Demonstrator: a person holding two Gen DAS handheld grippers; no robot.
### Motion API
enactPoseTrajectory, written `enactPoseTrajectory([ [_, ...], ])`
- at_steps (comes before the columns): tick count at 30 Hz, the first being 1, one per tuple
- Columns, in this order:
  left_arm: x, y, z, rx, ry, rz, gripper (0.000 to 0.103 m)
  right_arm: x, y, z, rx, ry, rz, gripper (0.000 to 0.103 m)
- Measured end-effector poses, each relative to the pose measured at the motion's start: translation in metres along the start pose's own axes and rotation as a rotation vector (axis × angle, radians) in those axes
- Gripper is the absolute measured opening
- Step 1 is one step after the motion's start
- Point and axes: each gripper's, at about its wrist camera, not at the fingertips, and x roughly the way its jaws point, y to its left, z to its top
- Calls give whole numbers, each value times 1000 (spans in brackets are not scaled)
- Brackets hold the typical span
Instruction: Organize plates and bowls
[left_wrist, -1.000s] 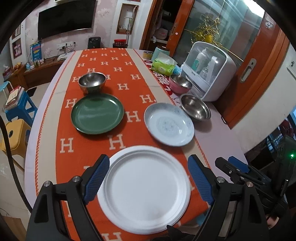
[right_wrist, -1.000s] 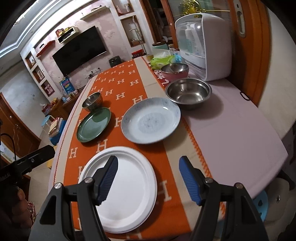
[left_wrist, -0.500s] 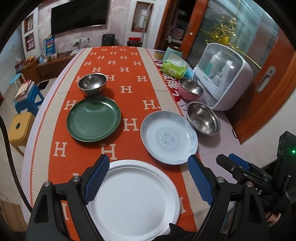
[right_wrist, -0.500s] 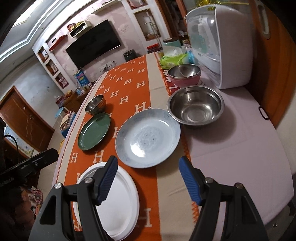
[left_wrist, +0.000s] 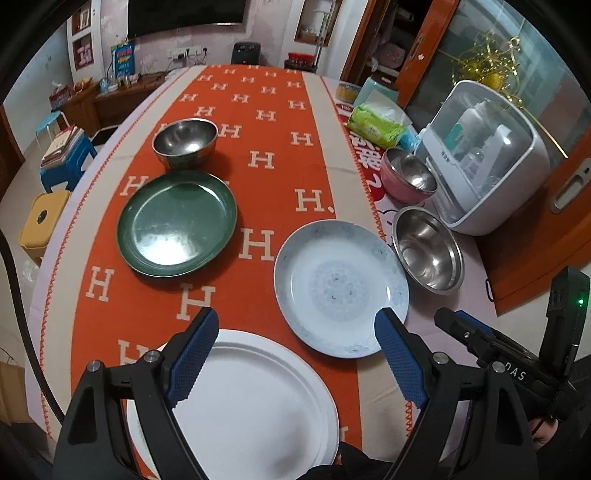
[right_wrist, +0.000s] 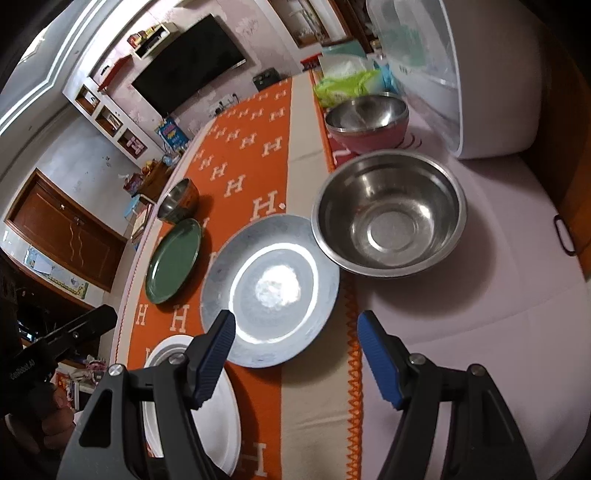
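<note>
On the orange table runner (left_wrist: 258, 147) lie a white plate (left_wrist: 255, 398), a green plate (left_wrist: 177, 225) and a pale blue patterned plate (left_wrist: 340, 288). A small steel bowl (left_wrist: 184, 142) stands behind the green plate. A larger steel bowl (left_wrist: 428, 251) and a pink bowl (left_wrist: 406, 177) stand at the right. My left gripper (left_wrist: 295, 347) hangs open over the white plate's far edge, holding nothing. My right gripper (right_wrist: 295, 354) is open and empty above the near rim of the blue plate (right_wrist: 269, 288), with the steel bowl (right_wrist: 388, 214) just beyond.
A white lidded cabinet (left_wrist: 484, 155) with bottles stands at the table's right edge, a green wipes pack (left_wrist: 373, 125) behind the pink bowl. Blue and yellow stools (left_wrist: 44, 218) stand on the floor at the left. An orange door (left_wrist: 546, 206) is close on the right.
Both grippers moved forward and a little lower over the table. The white plate slid toward the bottom of both views; the blue plate and the steel bowl came nearer. Jaw openings are unchanged.
</note>
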Motion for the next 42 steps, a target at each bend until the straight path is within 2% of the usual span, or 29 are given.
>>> enactPoseTrajectory([
  [5,23,-2,11,-6,49,24,86,24,-10,7,14,69,29,69],
  [13,74,3,26,-15,170,63,86,62,-23,13,41,162,47,68],
  [19,108,8,33,-12,243,92,90,82,-28,13,50,202,84,58],
  [25,133,7,35,17,295,84,90,95,-32,14,60,222,120,40],
  [27,140,6,35,24,311,76,90,98,-33,14,62,224,133,30],
  [37,163,2,33,30,373,57,90,104,-48,15,106,204,207,23],
  [39,166,2,32,30,383,51,88,105,-52,16,126,201,215,17],
  [42,171,1,31,32,402,53,80,106,-56,16,143,199,228,13],
])
